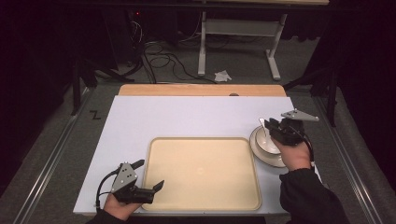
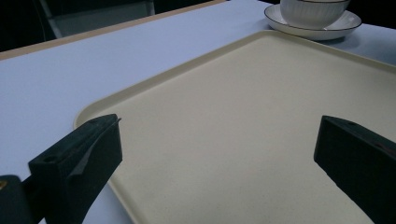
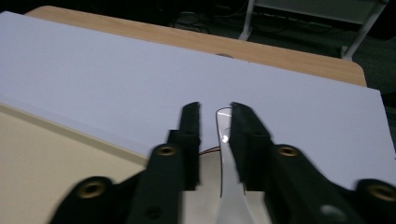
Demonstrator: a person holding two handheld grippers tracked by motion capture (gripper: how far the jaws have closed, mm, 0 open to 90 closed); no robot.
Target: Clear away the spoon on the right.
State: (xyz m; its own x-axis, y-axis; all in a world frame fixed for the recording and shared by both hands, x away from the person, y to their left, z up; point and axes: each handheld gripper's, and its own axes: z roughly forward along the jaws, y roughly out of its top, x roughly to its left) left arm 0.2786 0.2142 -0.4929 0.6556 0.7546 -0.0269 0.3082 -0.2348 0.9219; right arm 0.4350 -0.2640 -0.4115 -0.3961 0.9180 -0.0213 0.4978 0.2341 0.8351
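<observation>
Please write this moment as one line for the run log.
left gripper: open, over tray corner | right gripper: jaws around spoon handle, grip unclear | bowl: on saucer

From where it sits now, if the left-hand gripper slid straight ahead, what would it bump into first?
Probably nothing at once: the left gripper, jaws wide open, points across the bare beige tray. Further along that line stand the saucer and bowl, though depth is unclear.

Empty beige tray [image 1: 201, 173]; bowl [image 1: 266, 139] on saucer [image 1: 271, 157]
</observation>
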